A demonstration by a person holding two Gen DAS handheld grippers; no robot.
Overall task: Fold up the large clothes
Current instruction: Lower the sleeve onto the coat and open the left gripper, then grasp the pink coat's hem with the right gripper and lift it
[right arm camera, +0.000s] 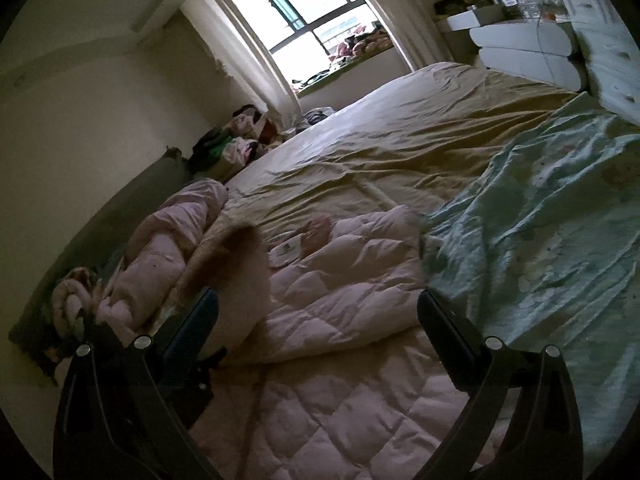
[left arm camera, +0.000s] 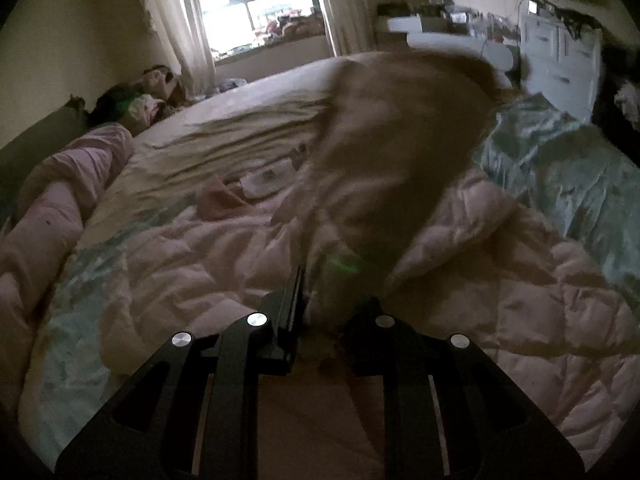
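Note:
A large pale pink quilted coat (left arm camera: 192, 264) lies spread on the bed, also in the right wrist view (right arm camera: 344, 300). Its tan fur-trimmed hood (left arm camera: 392, 148) is lifted and blurred. My left gripper (left arm camera: 324, 300) is shut on the fur hood edge, holding it above the coat. In the right wrist view the raised fur part (right arm camera: 236, 264) hangs at the left. My right gripper (right arm camera: 320, 320) is open and empty, low over the coat. A white label (right arm camera: 286, 250) shows on the coat's lining.
The bed has a tan sheet (right arm camera: 380, 132) and a mint green quilt (right arm camera: 540, 220) on the right. A rolled pink blanket (left arm camera: 60, 184) lies along the left wall. White drawers (left arm camera: 560, 52) stand at the far right, a window (right arm camera: 304, 12) beyond.

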